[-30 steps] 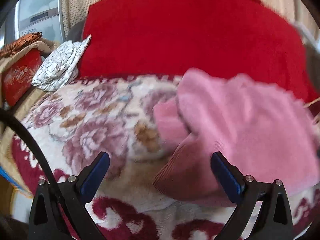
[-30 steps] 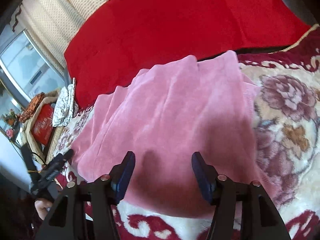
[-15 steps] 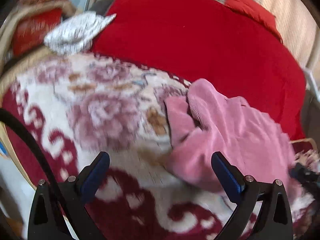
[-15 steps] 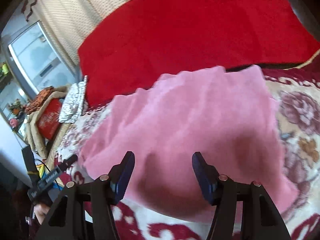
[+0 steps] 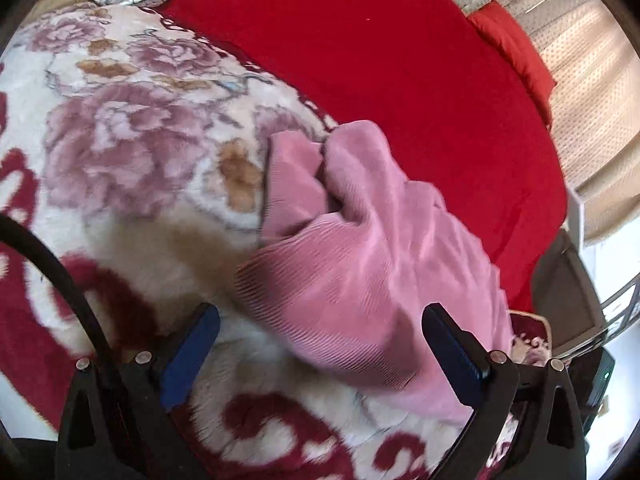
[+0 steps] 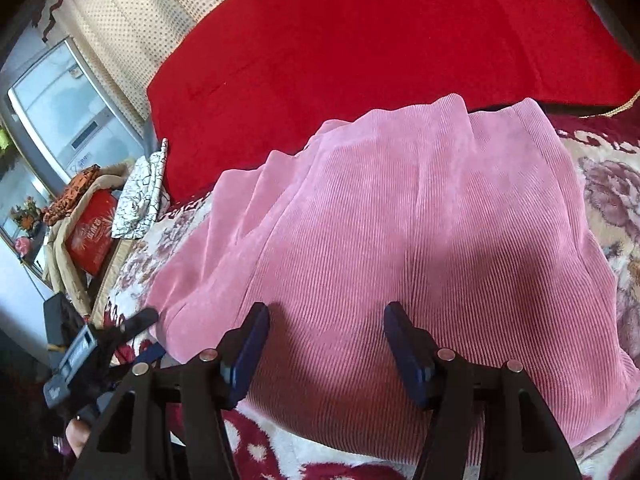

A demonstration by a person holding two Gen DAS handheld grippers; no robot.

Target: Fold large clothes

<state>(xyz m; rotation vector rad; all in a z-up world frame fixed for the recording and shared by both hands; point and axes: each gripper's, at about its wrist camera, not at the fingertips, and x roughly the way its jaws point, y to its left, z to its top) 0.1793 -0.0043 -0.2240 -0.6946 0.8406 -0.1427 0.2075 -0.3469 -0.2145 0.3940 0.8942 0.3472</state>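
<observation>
A pink ribbed garment [image 6: 400,240] lies bunched on a floral fleece blanket [image 5: 132,128] spread over the bed, its far edge just reaching a big red cushion [image 6: 380,36]. In the left wrist view the same garment [image 5: 360,248] shows a folded-over flap near its upper left corner and a rounded ribbed edge toward the camera.

The left claw [image 5: 320,344] hangs spread wide above the blanket, its 2 blue pads holding nothing; the garment's near edge sits between them (whether it touches either pad is unclear). The right claw [image 6: 326,344] is likewise parted and empty, poised over the garment's near portion, and casts a shadow on the cloth.

Around the work: a white crackle-patterned cloth [image 6: 140,196] rests at the blanket's far left corner beside the cushion, next to a red box [image 6: 90,236] draped in tan fabric. A dotted cream curtain [image 6: 132,28] hangs behind. A black cable [image 5: 56,276] arcs across the left wrist view. The left claw's body [image 6: 80,356] shows at the lower left of the right wrist view.
</observation>
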